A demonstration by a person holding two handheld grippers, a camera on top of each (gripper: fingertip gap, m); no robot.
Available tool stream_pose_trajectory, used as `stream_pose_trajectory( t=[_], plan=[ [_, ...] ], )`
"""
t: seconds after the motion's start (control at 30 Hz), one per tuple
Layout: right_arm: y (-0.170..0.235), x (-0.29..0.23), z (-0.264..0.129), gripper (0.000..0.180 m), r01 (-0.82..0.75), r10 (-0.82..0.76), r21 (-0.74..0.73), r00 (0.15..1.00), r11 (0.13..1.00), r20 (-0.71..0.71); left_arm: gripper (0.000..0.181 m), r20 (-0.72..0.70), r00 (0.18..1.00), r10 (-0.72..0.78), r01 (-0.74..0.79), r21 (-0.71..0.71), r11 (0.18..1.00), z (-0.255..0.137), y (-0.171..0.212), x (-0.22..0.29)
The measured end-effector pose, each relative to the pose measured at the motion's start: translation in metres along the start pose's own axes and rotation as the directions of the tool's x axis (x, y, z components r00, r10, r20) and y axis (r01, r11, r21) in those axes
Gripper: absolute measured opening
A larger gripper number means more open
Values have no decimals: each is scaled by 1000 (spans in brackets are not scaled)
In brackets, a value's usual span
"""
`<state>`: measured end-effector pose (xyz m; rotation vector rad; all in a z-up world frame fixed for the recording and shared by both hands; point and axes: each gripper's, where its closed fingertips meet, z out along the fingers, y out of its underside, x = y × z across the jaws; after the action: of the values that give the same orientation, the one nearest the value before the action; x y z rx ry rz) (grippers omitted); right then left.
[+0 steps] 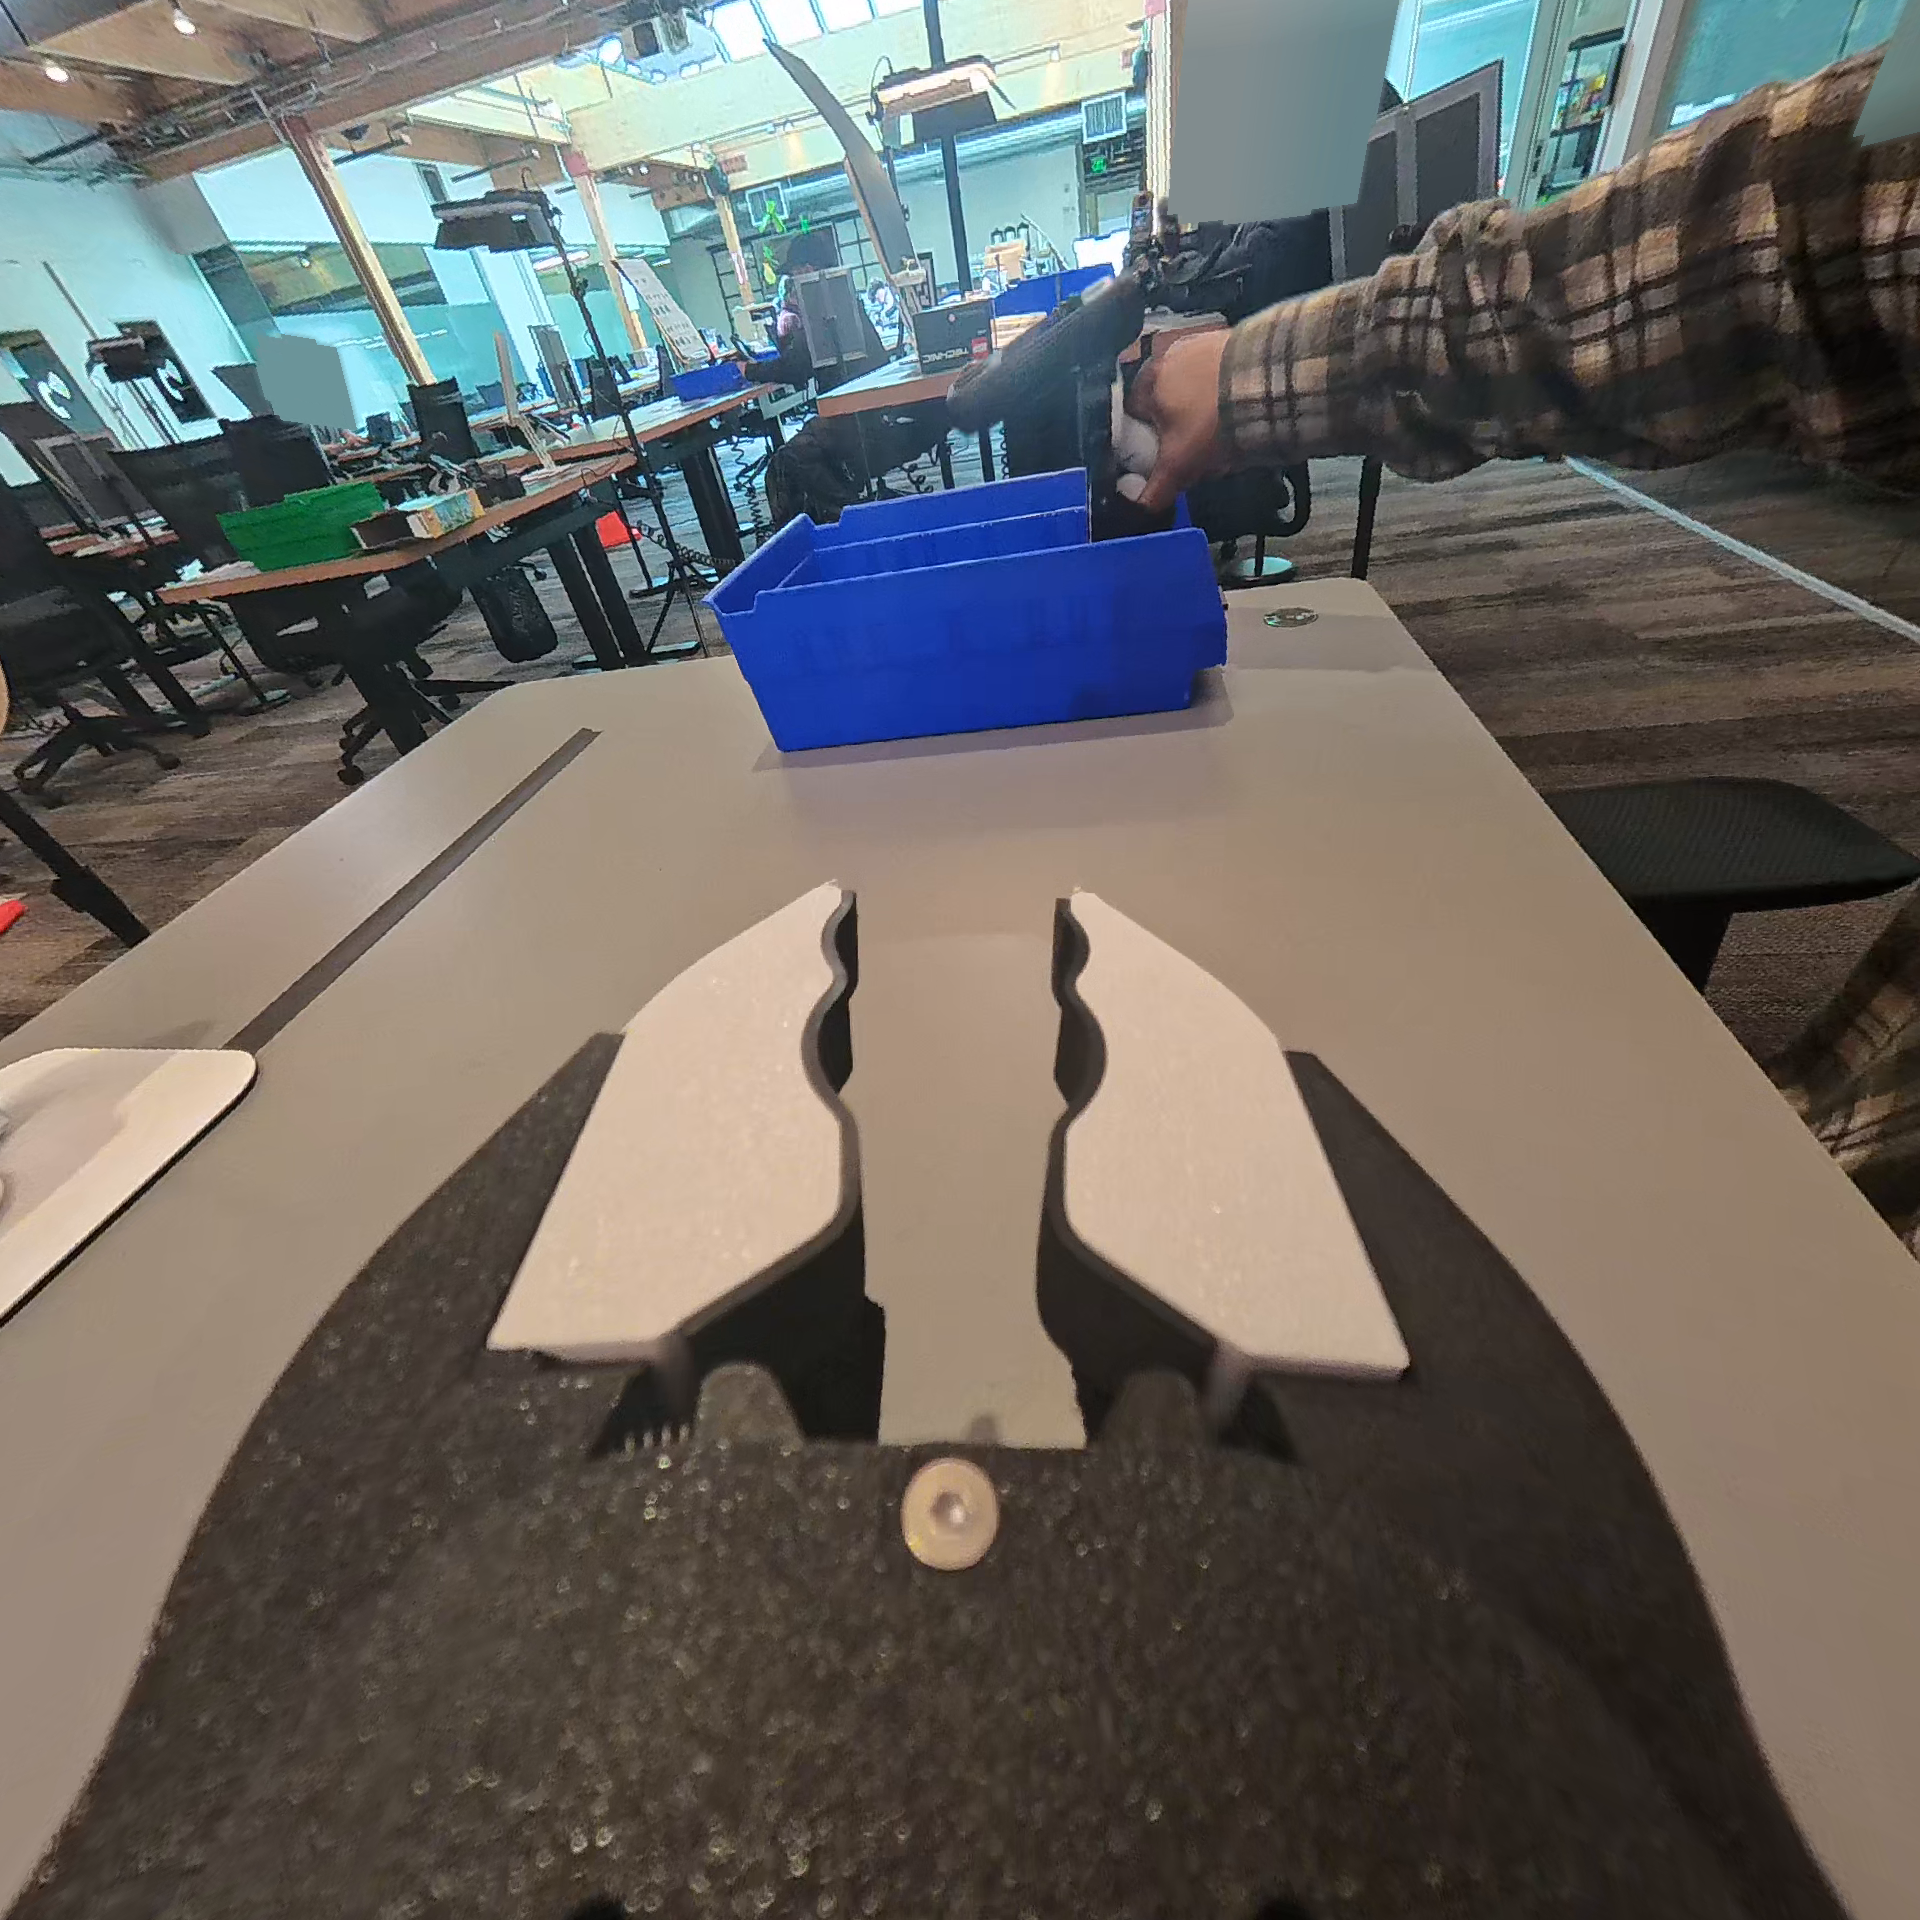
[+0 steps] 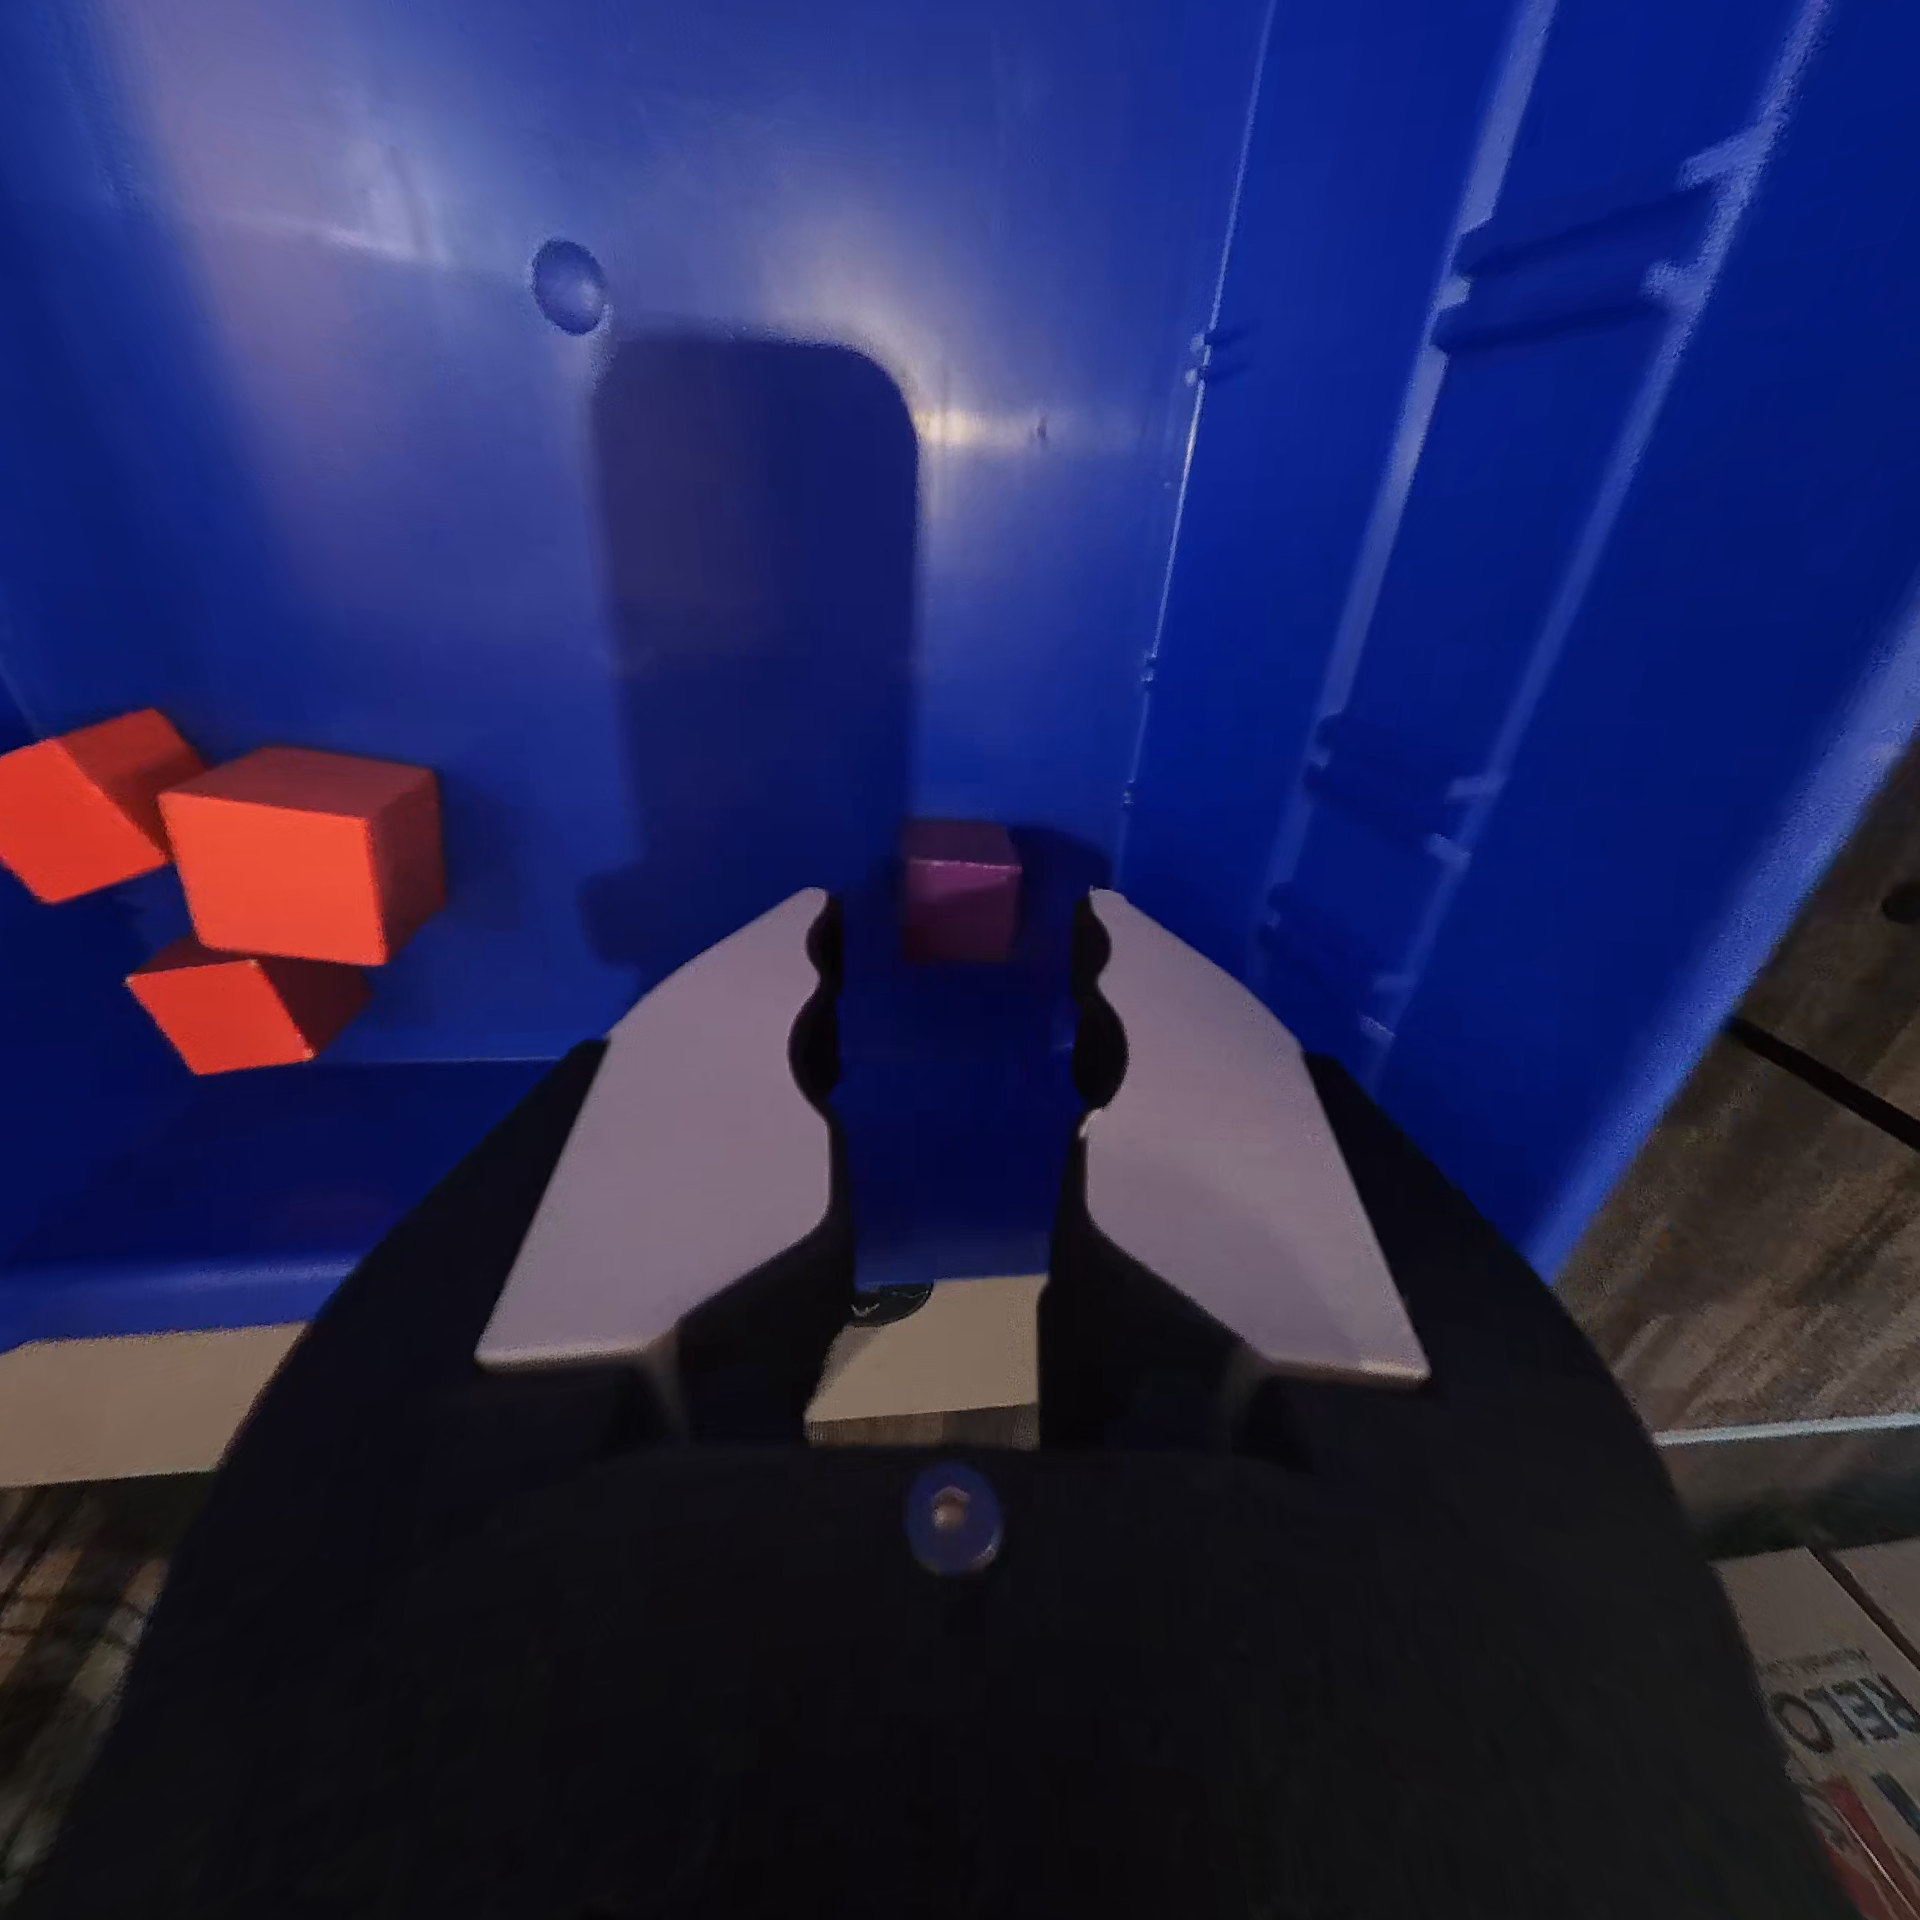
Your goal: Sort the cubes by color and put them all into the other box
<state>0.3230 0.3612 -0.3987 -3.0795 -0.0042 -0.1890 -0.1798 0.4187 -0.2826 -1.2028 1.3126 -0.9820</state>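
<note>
One purple cube (image 2: 956, 888) lies on the floor of the blue bin (image 2: 727, 520), just ahead of the right gripper (image 2: 956, 909) – jaws parted, holding nothing, tips either side of the cube's near edge. A cube has no long axis; a straight advance should bracket it. Three red cubes (image 2: 281, 862) cluster well to the left, clear of the approach. The bin's ribbed side wall (image 2: 1455, 623) stands near on the right – the likeliest obstruction. The left gripper (image 1: 956, 904) is released and empty above the grey table (image 1: 1351, 831), well short of the bins.
</note>
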Motion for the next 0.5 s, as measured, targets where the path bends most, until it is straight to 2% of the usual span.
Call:
stream_pose_trajectory(
  t=[0.13, 0.23, 0.37, 0.43, 0.5],
  plan=[
    [-16, -11, -49, 47, 14, -18, 117, 999, 993, 34, 37, 16, 1000, -9, 9, 6, 1000, -2, -1, -4],
    [-46, -48, -122, 49, 50, -91, 356, 991, 933, 102, 39, 34, 999, -14, 14, 2, 1000, -2, 0, -8],
    [-74, -135, -212, 49, 115, -303, 682, 939, 722, 163, 41, 66, 998, -5, 4, 3, 1000, -5, -4, -13],
    [-80, -184, -232, 50, 131, -413, 786, 895, 604, 169, 43, 105, 995, 1, 0, -9, 1000, -10, -7, -19],
    [-84, -236, -237, 59, 120, -515, 851, 835, 511, 192, 49, 146, 989, -2, 7, -27, 1000, -21, -13, -26]
  ],
)
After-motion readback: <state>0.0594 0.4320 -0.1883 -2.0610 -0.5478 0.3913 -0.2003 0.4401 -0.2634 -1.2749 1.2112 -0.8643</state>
